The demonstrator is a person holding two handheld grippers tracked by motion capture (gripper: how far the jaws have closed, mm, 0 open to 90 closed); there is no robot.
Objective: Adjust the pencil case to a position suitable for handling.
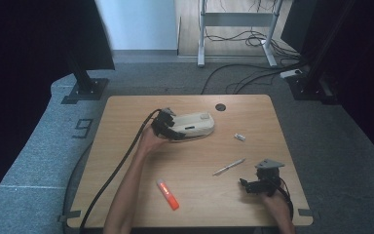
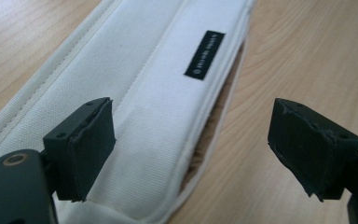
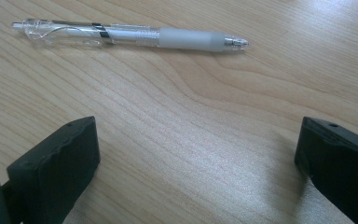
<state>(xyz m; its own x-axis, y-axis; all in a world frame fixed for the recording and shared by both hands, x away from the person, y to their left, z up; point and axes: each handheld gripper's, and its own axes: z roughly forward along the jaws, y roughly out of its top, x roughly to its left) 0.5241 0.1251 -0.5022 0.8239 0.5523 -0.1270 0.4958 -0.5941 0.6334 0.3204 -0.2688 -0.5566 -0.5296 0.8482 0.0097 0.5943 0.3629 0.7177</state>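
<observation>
The wooden counter [image 1: 126, 146] is seen from above, with a person's forearms entering from the near edge. The largest thing on it is a white fabric pencil case [image 1: 195, 124], which is laid flat near the middle of the far half. Its long axis is set roughly across the counter, left to right, with the far-right end tilted slightly away from the person. In the left gripper view the pencil case [image 2: 135, 107] is shown running diagonally from the lower left to the upper right, a small black label [image 2: 204, 55] being stitched on its top face along that same axis.

The left gripper [image 1: 168, 126] is held at the left end of the case. Its fingers [image 2: 81, 149] are spread wide apart, with one over the white fabric and the other over bare wood beside the case's edge; nothing is pressed between them.

The right gripper [image 1: 260, 185] is held near the front right corner, well apart from the case. Its fingers [image 3: 56, 172] are also spread apart over bare wood, with nothing between them.

An orange marker [image 1: 168, 195] is laid at a slant near the front middle. A clear pen [image 1: 229, 166] is laid diagonally just beyond the right gripper, and in the right gripper view the pen [image 3: 130, 35] is stretched sideways, tip to the right. A small white object [image 1: 239, 137], too small to identify, is set farther back.
</observation>
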